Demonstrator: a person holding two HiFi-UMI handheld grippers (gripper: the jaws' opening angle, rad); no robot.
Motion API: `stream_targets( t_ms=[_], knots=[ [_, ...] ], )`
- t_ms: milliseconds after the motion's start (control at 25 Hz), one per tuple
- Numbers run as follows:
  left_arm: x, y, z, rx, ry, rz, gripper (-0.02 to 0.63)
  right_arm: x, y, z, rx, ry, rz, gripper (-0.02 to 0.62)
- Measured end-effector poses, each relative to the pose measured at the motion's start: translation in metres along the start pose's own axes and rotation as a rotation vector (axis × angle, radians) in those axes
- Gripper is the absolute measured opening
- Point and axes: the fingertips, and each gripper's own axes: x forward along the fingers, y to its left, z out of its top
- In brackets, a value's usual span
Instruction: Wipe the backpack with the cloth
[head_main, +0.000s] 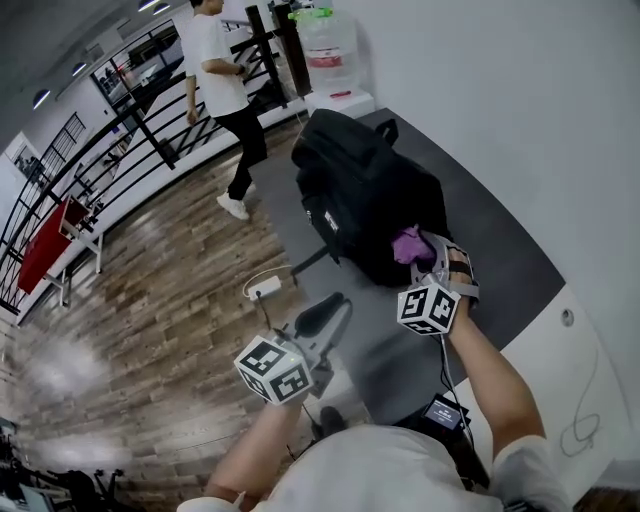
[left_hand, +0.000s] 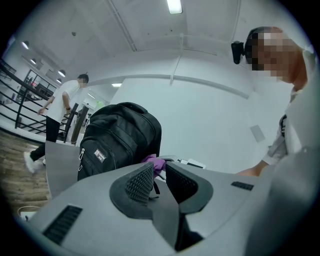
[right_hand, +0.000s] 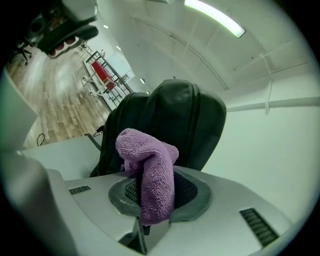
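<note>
1. Tabletop (head_main: 505, 262), grey, runs beside a white wall and carries the backpack.
2. Black backpack (head_main: 365, 195) stands on it, in front of both grippers.
3. A person in a white shirt (head_main: 220, 75) is on the wooden floor (head_main: 140, 310) beyond.
4. The left gripper (head_main: 325, 312) hangs near the backpack's lower corner, apart from it; its fingers stand a narrow gap apart with nothing between them.
5. The right gripper (head_main: 428, 258) is at the backpack's near side, its fingers clamped on the cloth.
6. The purple cloth (head_main: 408, 244) bunches above those fingers, right at the backpack; whether it touches cannot be told.
</note>
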Motion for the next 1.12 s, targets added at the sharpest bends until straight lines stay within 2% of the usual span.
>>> stream_targets(
  t_ms=[160,280,400,560,880,1000,1120],
  knots=[
    [0.000,0.006,-0.001,-0.004,-0.002,0.008,0.057,-0.020,-0.018,0.027,0.098,-0.083,-0.035,0.087],
    [-0.001,0.009,-0.005,-0.013,0.002,0.014,0.057,-0.038,-0.021,0.050,0.159,-0.147,-0.025,0.087],
    [-0.003,0.010,-0.004,-0.016,0.000,0.020,0.057,-0.055,-0.009,0.073,0.211,-0.207,0.028,0.087],
    [-0.010,0.020,-0.006,-0.031,-0.004,0.053,0.057,-0.057,0.036,0.086,0.227,-0.242,0.150,0.087],
    [-0.021,0.033,-0.015,-0.055,0.010,0.109,0.057,-0.015,0.133,0.057,0.204,-0.124,0.356,0.087],
    [-0.023,0.035,-0.018,-0.057,0.018,0.121,0.057,0.006,0.150,0.039,0.206,-0.058,0.375,0.087],
    [-0.024,0.037,-0.021,-0.057,0.025,0.128,0.057,0.025,0.151,0.021,0.212,-0.001,0.356,0.087]
  ],
)
